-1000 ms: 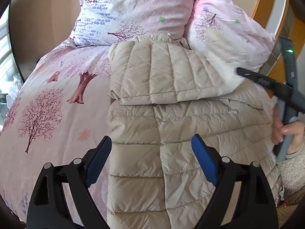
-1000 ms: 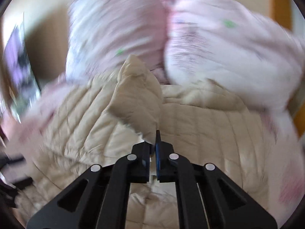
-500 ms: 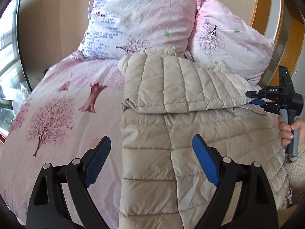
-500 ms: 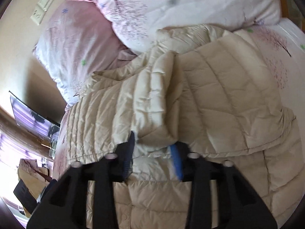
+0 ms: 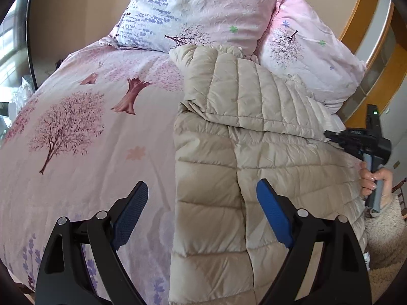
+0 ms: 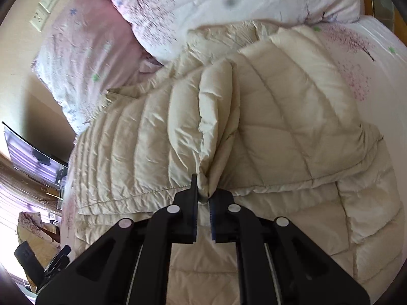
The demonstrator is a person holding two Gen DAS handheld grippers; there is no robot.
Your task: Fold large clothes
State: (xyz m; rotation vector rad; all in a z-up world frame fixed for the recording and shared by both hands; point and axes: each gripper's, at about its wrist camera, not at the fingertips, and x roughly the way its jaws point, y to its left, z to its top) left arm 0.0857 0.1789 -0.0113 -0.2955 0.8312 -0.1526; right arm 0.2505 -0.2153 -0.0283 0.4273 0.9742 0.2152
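Observation:
A beige quilted down jacket (image 5: 254, 157) lies on the bed, its upper part folded down as a flap (image 5: 241, 94) across the body. My left gripper (image 5: 202, 211) hovers open above the jacket's lower left edge and touches nothing. The right gripper (image 6: 203, 198) is closing its jaws on a raised ridge of the flap (image 6: 216, 127) at the fold's edge, with fabric pinched between the pads. In the left wrist view the right gripper (image 5: 330, 135) meets the flap's right end, held by a hand (image 5: 374, 178).
The bed carries a pink cover with a tree print (image 5: 76, 127). Two matching pillows (image 5: 203, 12) (image 5: 305, 50) lean at the head, just behind the jacket. A wooden frame (image 5: 366, 12) stands at the right. A wall socket (image 6: 44, 10) shows beside the pillows.
The right gripper came down from holding fabric in the air, opened over the flap's edge, and has closed on a ridge there. The left gripper drifted left, still open.

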